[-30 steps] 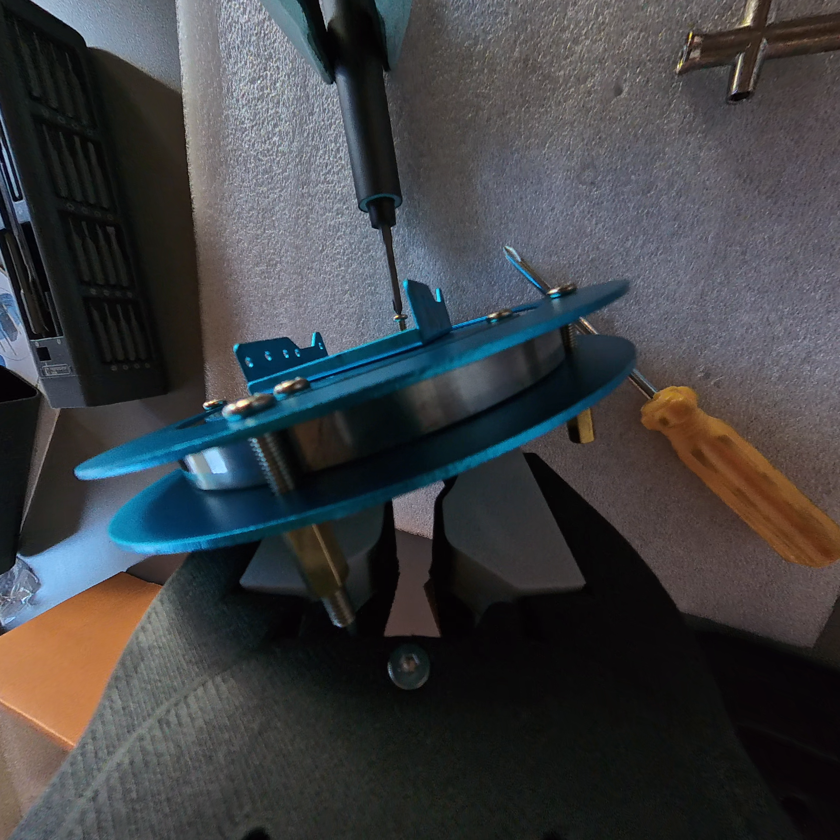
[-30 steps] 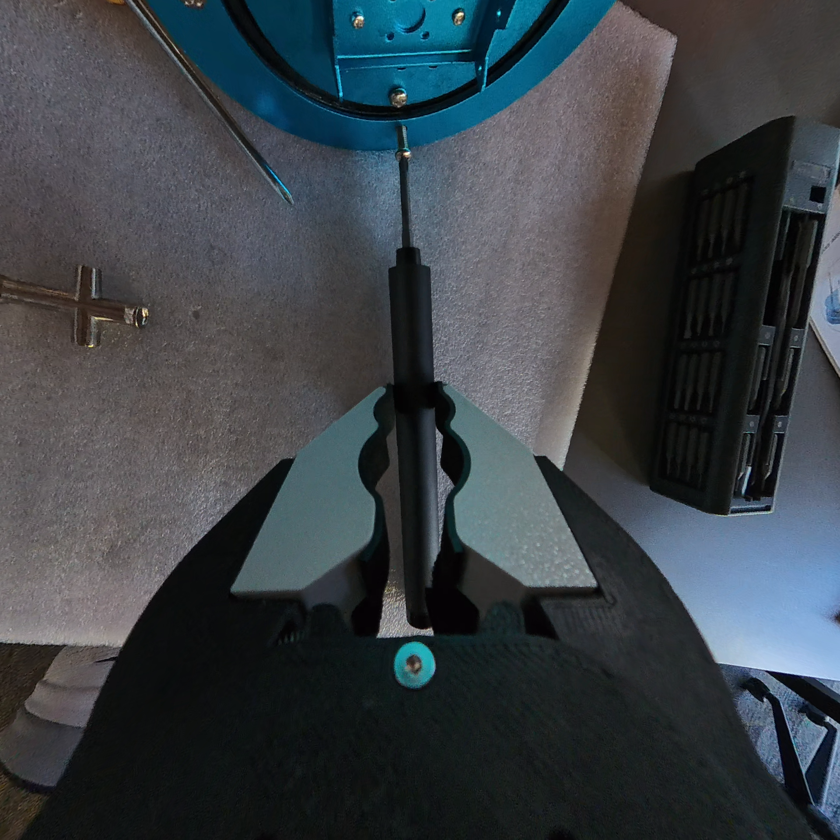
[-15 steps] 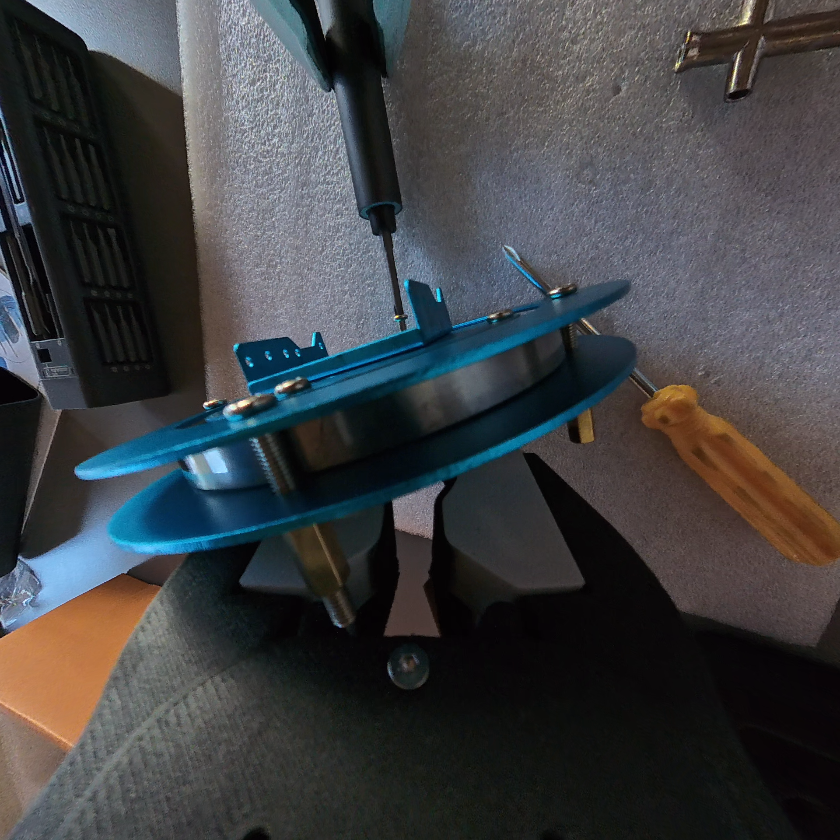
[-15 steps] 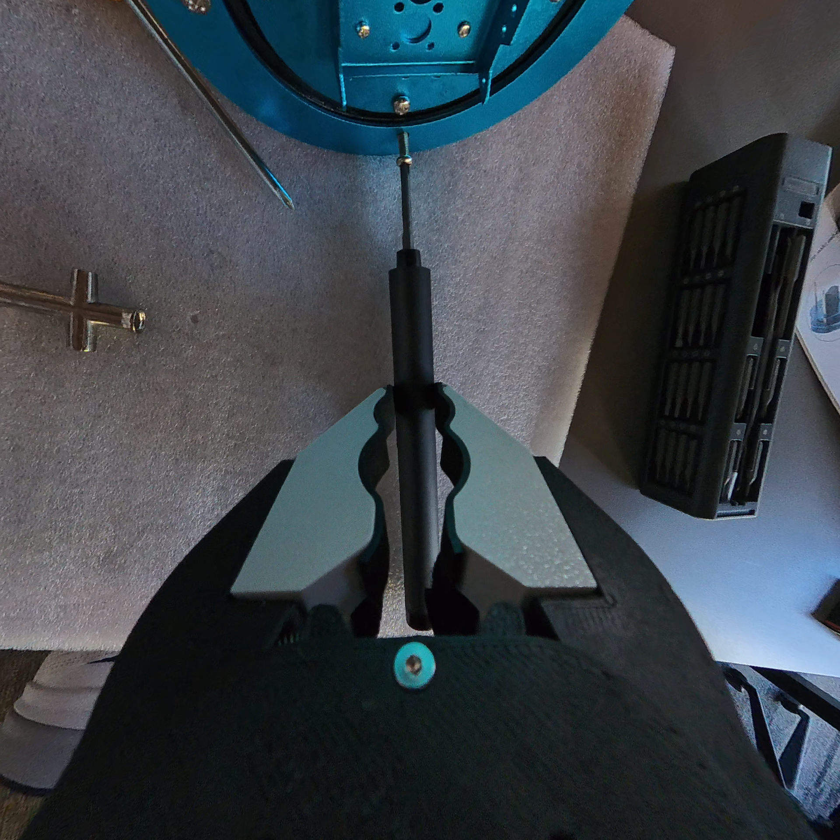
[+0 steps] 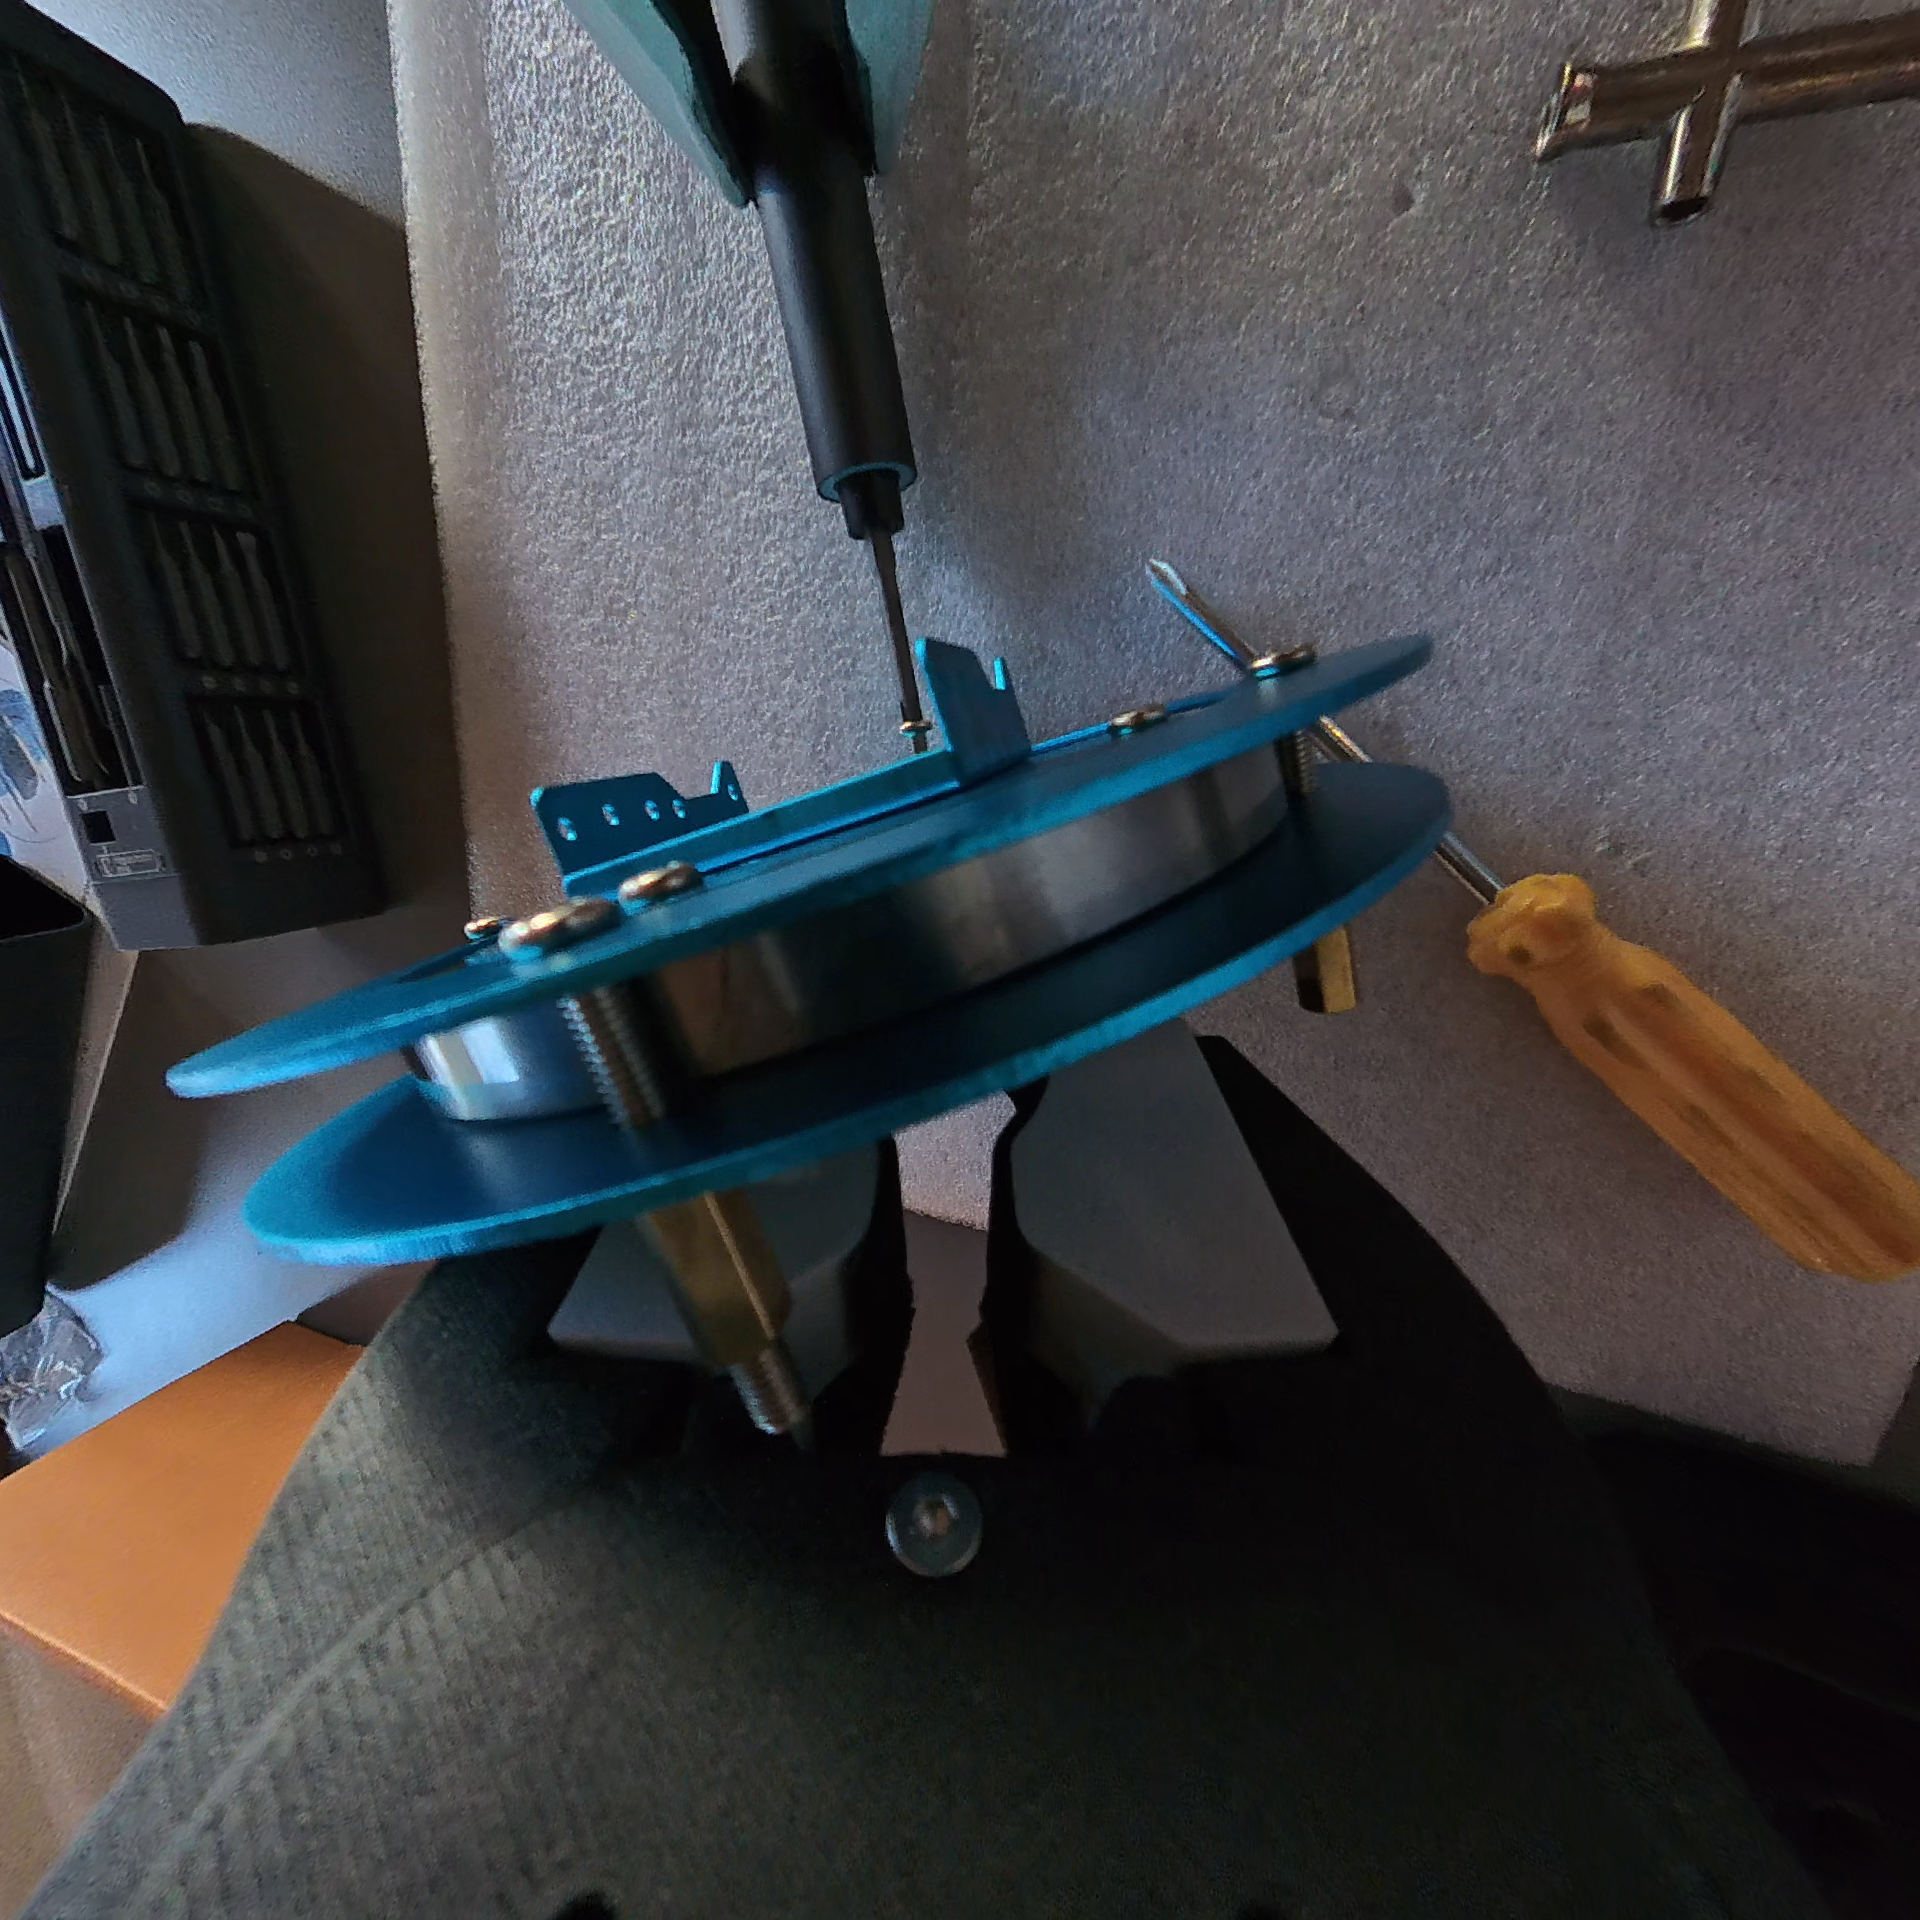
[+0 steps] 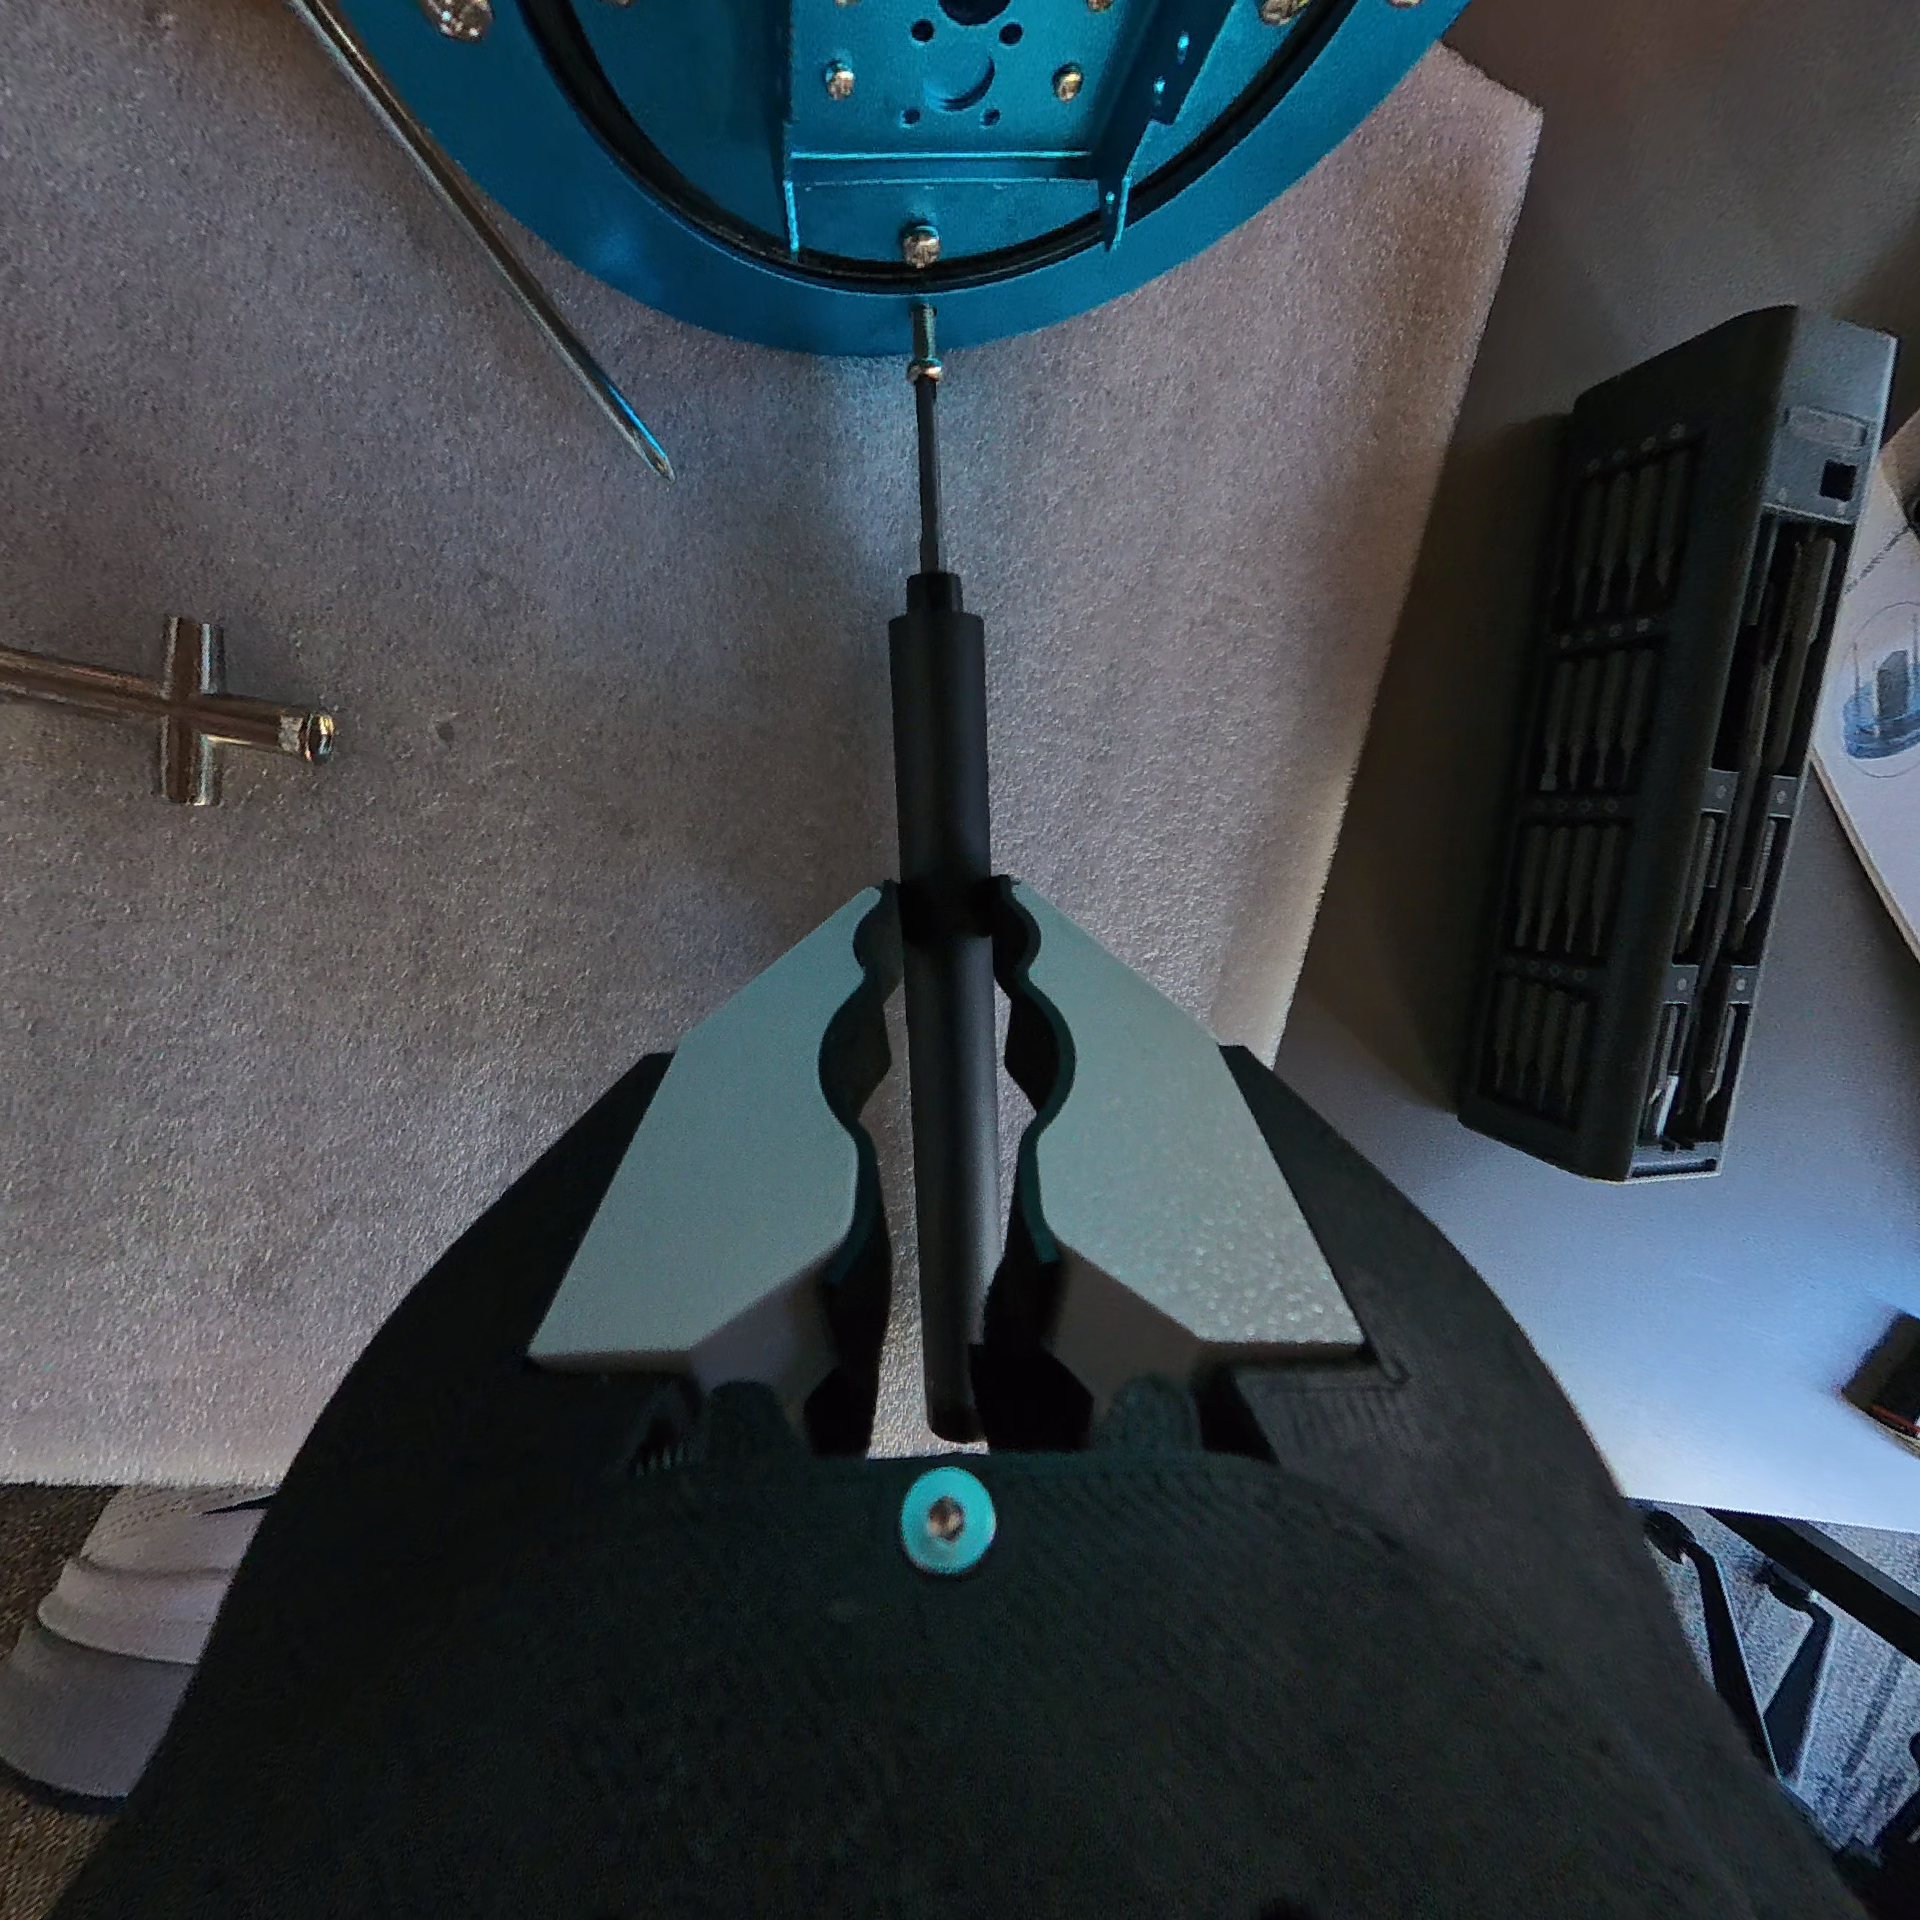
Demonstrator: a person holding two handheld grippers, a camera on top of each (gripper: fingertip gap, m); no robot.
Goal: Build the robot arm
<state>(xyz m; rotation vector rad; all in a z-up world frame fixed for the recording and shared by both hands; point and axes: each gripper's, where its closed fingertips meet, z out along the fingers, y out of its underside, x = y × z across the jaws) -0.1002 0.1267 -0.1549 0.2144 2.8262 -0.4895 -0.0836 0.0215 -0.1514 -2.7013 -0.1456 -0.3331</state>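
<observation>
My left gripper (image 5: 943, 1205) is shut under a blue two-disc assembly (image 5: 831, 1127) with a steel ring between the discs, and holds it tilted above the foam. Its fingertips are hidden behind the lower disc, beside a brass standoff (image 5: 717, 1278). My right gripper (image 6: 943, 896) is shut on a black precision screwdriver (image 6: 940, 748). A small screw (image 6: 924, 353) sits on the bit tip, just at the rim of the upper disc (image 6: 727, 301), short of the blue bracket (image 6: 935, 135). In the left wrist view the screwdriver (image 5: 831, 343) comes down from the top, with the screw (image 5: 914, 724) beside the bracket tab.
A yellow-handled screwdriver (image 5: 1683, 1070) lies on the grey foam pad (image 5: 1351, 416), its shaft under the assembly. A metal cross wrench (image 6: 192, 717) lies on the foam. A black bit case (image 6: 1662, 769) stands off the pad's edge. An orange box (image 5: 135, 1507) is nearby. The grippers' ends are close to 12 centimetres from one another. My right tips are roughly 11 centimetres from the metal cross wrench (image 6: 192, 717). Look for it in the left wrist view (image 5: 1667, 87) too.
My right gripper has moved the screwdriver and its screw closer to the assembly's bracket. My left gripper and the assembly have stayed still.
</observation>
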